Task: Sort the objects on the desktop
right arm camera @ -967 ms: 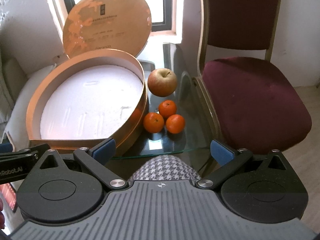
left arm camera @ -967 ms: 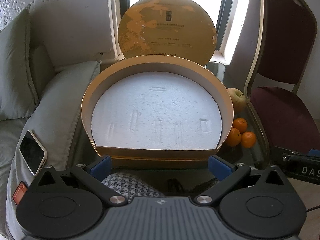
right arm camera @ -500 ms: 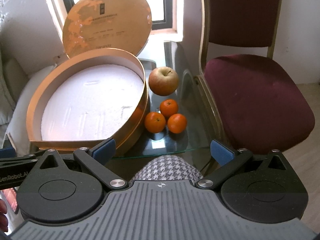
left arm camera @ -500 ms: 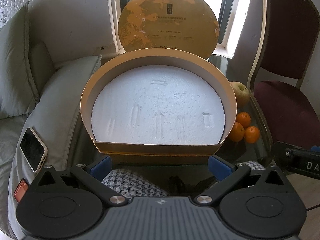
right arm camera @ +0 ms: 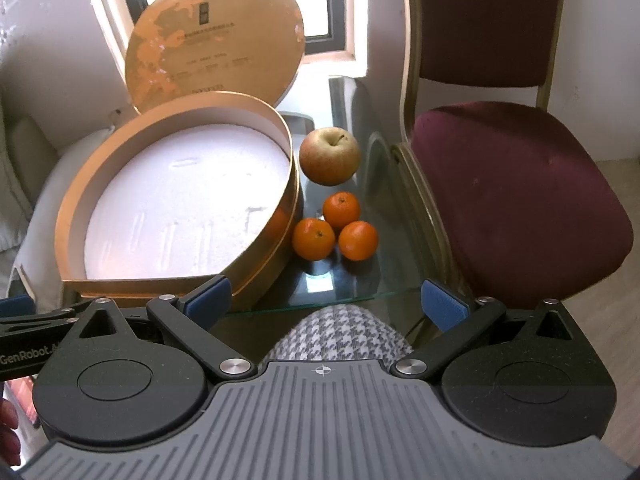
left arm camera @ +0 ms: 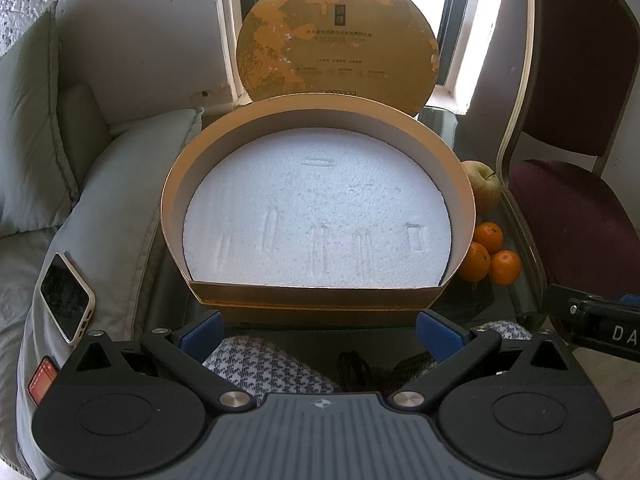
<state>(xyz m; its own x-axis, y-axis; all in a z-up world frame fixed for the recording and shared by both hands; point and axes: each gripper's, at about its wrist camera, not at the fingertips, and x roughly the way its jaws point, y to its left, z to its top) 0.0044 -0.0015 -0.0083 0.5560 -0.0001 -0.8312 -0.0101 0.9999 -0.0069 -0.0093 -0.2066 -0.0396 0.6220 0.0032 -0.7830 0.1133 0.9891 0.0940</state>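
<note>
Both grippers are easing back a little — left gripper fingers apart, right gripper fingers apart, nothing held. Apple and three mandarins are sitting ahead of right fingers, beside open box — sorting not begun.

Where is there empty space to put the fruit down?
The white foam floor of the round box is bare all over. A bare glass strip lies between the oranges and the table's near edge. Between the box wall and the apple it is crowded.
</note>
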